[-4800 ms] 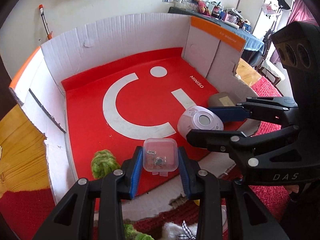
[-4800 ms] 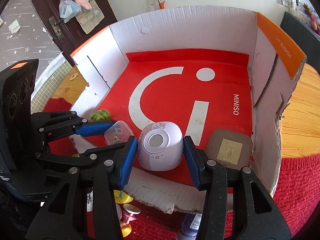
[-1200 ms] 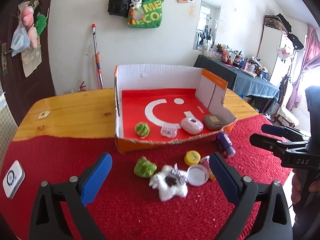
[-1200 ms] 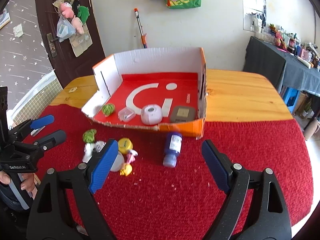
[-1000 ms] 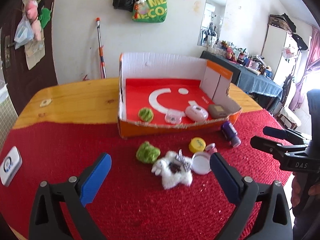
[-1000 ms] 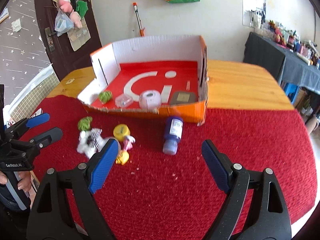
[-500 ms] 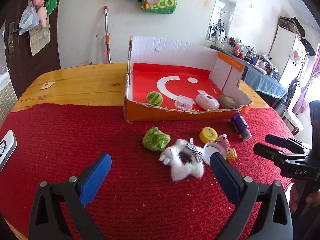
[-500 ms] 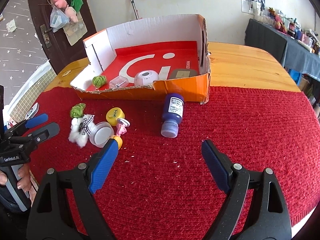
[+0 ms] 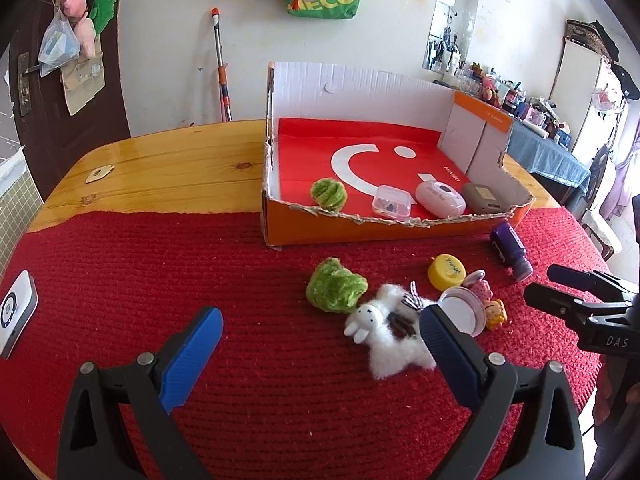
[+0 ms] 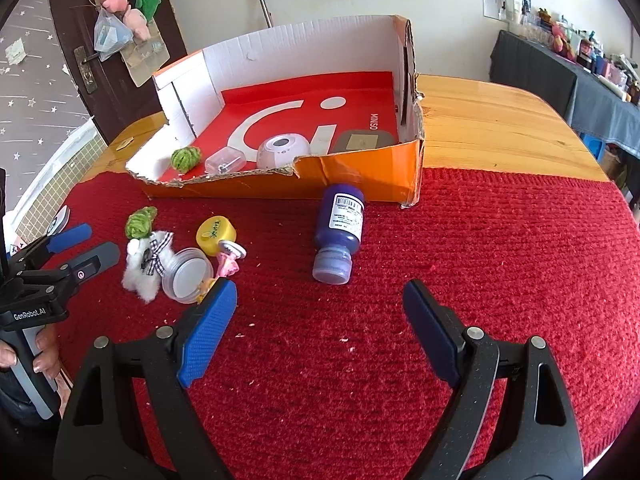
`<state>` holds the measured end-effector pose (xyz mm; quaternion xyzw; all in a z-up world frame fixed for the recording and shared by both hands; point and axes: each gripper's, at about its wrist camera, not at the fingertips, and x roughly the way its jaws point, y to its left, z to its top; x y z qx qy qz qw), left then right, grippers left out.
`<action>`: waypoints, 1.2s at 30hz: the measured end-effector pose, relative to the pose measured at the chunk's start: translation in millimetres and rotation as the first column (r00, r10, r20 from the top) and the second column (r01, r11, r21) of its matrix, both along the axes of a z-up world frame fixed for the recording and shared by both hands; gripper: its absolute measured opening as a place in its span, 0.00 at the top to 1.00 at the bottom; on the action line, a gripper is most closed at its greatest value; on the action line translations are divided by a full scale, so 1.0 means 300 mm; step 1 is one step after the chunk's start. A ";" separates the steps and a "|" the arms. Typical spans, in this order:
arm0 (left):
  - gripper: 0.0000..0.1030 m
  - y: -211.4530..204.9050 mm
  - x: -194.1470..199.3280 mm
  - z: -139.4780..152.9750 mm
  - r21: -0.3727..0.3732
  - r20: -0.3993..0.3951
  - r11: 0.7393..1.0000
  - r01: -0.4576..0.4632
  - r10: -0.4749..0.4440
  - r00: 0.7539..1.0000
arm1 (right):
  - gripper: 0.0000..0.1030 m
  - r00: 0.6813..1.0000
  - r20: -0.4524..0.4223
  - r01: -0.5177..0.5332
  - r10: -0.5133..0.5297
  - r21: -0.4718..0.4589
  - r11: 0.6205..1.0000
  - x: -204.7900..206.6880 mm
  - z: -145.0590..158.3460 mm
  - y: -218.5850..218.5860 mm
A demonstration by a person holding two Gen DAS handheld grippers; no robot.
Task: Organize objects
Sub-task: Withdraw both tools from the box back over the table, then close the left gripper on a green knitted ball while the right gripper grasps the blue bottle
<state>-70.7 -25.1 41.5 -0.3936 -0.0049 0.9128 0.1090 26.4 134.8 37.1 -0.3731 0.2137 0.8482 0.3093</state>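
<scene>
While both claws hang wide open and empty over the red mat (image 10: 480, 240), the right claw (image 10: 320, 312) has the purple bottle (image 10: 340, 232) lying just ahead; the left claw (image 9: 320, 332) has the white plush toy (image 9: 388, 336) beside its right finger, near the box (image 9: 360, 228).

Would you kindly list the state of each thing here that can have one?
Left gripper: open, empty.
Right gripper: open, empty.
Cardboard box: open-topped, front wall torn.
Purple bottle: lying down, capped.
Clear case: shut, in box.
Yellow cap: loose on cloth.
White plush: lying down.
</scene>
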 end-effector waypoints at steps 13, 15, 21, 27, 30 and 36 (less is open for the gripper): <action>0.02 -0.012 -0.071 -0.037 -0.011 0.055 1.000 0.010 -0.009 0.998 | 0.17 0.998 0.040 0.040 -0.040 0.003 0.999 -0.048 -0.017 0.075; 0.03 -0.014 -0.079 -0.040 -0.014 0.060 1.000 0.014 -0.013 0.998 | 0.17 0.998 0.050 0.042 -0.043 0.011 0.999 -0.058 -0.021 0.082; 0.07 -0.021 -0.103 -0.044 -0.013 0.074 1.000 0.029 -0.028 0.997 | 0.17 0.994 0.077 0.075 -0.077 0.020 0.997 -0.088 -0.037 0.110; 0.11 -0.025 -0.115 -0.047 -0.011 0.079 0.999 0.050 -0.048 0.996 | 0.28 0.994 0.079 0.078 -0.079 0.018 0.997 -0.105 -0.044 0.123; 0.18 -0.024 -0.119 -0.047 -0.002 0.084 0.998 0.069 -0.069 0.994 | 0.39 0.994 0.079 0.073 -0.074 0.018 0.997 -0.113 -0.043 0.125; 0.29 -0.013 -0.122 -0.050 0.029 0.098 0.993 0.110 -0.113 0.989 | 0.48 0.996 0.073 0.052 -0.053 0.017 0.999 -0.129 -0.042 0.113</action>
